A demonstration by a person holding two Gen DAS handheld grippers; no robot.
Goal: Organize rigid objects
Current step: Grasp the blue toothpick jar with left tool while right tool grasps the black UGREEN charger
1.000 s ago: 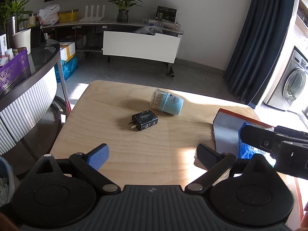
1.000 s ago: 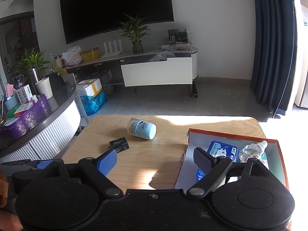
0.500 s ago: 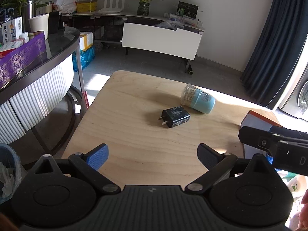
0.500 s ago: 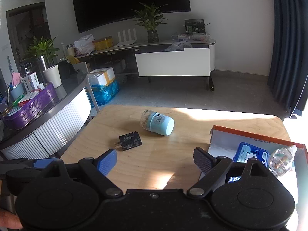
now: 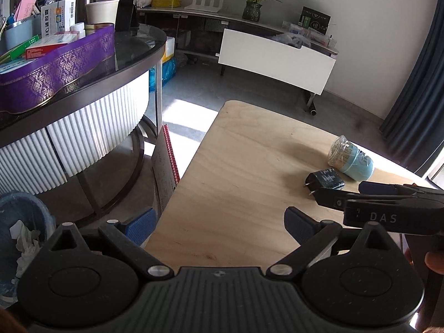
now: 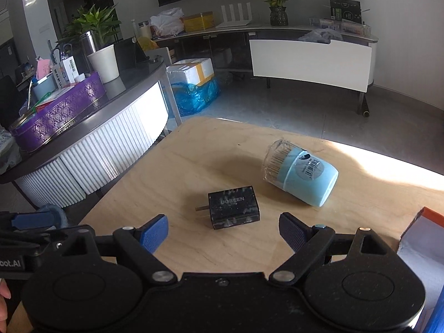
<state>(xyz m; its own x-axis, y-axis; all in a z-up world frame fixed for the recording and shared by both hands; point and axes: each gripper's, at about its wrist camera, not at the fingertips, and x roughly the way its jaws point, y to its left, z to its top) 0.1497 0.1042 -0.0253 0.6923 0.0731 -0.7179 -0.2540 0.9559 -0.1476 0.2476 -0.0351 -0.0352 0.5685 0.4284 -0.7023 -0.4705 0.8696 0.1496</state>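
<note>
A black UGREEN charger (image 6: 233,206) lies flat on the wooden table (image 6: 194,161), prongs pointing left. A light blue toothpick jar (image 6: 301,175) lies on its side just behind and right of it. My right gripper (image 6: 223,229) is open and empty, its fingers standing either side of the charger's near edge, apart from it. My left gripper (image 5: 219,223) is open and empty over the table's left front edge. In the left wrist view the charger (image 5: 324,179) and the jar (image 5: 350,161) lie at the right, behind the right gripper's body (image 5: 388,208).
An orange-edged cardboard box (image 6: 421,238) stands at the table's right. A round glass-topped counter (image 5: 83,83) with a purple tin (image 5: 55,66) stands left of the table. A bin (image 5: 19,230) with paper sits on the floor at lower left.
Both grippers have swung left. The right gripper has come down close to the charger, and the box has slid to the right edge of its view. Both stay open.
</note>
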